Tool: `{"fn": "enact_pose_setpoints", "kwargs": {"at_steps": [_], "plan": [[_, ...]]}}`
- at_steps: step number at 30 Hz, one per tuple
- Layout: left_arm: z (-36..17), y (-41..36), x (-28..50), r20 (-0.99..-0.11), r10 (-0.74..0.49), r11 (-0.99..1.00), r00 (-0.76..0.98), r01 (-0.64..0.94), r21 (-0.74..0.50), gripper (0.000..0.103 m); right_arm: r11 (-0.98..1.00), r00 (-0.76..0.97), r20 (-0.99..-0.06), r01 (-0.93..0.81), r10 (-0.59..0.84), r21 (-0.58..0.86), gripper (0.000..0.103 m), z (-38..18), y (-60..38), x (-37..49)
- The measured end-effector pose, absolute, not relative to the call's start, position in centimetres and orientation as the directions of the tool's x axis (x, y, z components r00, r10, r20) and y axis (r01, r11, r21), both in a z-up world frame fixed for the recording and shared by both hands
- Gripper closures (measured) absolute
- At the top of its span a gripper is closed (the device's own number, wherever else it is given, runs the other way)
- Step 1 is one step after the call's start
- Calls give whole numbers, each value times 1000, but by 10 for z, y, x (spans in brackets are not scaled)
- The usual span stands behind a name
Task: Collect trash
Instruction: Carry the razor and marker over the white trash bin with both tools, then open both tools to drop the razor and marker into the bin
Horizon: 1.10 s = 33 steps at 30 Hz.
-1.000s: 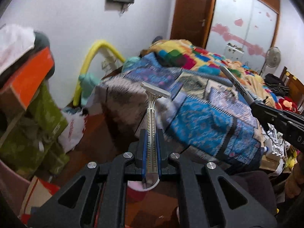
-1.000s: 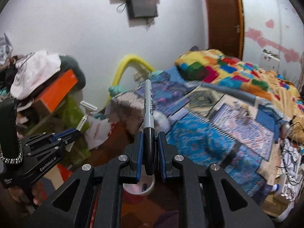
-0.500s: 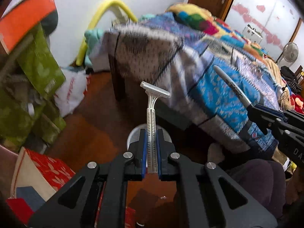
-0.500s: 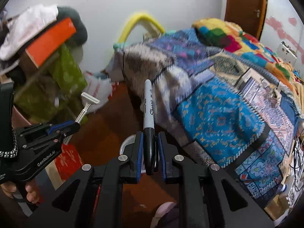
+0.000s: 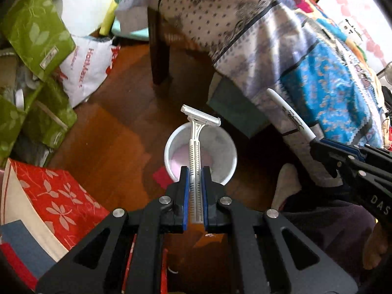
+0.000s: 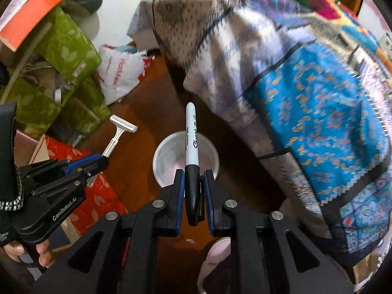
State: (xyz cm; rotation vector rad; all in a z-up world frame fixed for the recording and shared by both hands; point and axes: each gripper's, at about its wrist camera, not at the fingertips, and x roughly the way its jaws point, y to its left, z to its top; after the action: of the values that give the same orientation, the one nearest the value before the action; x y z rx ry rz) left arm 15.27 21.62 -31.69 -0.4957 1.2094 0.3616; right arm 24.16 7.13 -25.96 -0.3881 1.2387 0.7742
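Observation:
My left gripper (image 5: 195,171) is shut on a white disposable razor (image 5: 196,134), head pointing forward, held above a white round bin (image 5: 221,156) on the wooden floor. My right gripper (image 6: 193,174) is shut on a black-and-white marker (image 6: 191,142), also held above the same bin (image 6: 166,154). The right gripper (image 5: 318,144) with its marker (image 5: 289,115) shows at the right of the left wrist view. The left gripper (image 6: 100,159) with the razor (image 6: 117,132) shows at the left of the right wrist view.
A bed with patterned blue and grey covers (image 5: 306,56) overhangs the floor at right, with a dark bed leg (image 5: 159,49) behind the bin. Green bags (image 5: 36,31), a white plastic bag (image 5: 85,68) and a red floral box (image 5: 56,203) crowd the left.
Both grippers have tilted down from facing the room to facing the floor. The white bin has come to sit directly under both held items.

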Motion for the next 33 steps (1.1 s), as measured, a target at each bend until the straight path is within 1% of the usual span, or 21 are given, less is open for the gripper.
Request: {"fn": "enact_pose_setpoints", "kwargs": {"at_steps": [4,6,8,10,11,18,20,22,29,33], "plan": [[-329,223,159,-956,-6,825,292,-538,-170,95,685,76,-952,-711,297,157,89,-276,85,251],[-334,226,163,-958,-17,820,285,-545,-176,95,677,45,-948,-711,316,192,88,-281,93,257],[-335,227,167,-958,-24,819,284,-544,-182,95,661,6,-940,-713,342,236,85,-284,98,263],[-335,227,172,-959,-20,823,283,-539,-177,95,652,-37,-939,-710,342,266,77,-288,103,267],[-335,228,175,-959,-20,825,283,-537,-176,95,657,-38,-940,-706,340,266,75,-289,103,269],[-335,225,196,-953,-34,828,302,-525,-197,95,673,0,-944,-701,330,236,74,-286,88,277],[-335,223,202,-956,-35,832,292,-521,-190,85,676,7,-943,-700,332,233,74,-282,84,281],[-332,219,204,-957,-22,840,291,-514,-176,83,680,27,-944,-700,330,218,73,-278,80,281],[-304,209,193,-943,18,857,331,-491,-155,82,676,82,-935,-713,344,186,65,-257,68,273],[-272,203,179,-921,61,862,385,-486,-146,82,664,125,-921,-728,369,167,65,-238,60,265]]}}
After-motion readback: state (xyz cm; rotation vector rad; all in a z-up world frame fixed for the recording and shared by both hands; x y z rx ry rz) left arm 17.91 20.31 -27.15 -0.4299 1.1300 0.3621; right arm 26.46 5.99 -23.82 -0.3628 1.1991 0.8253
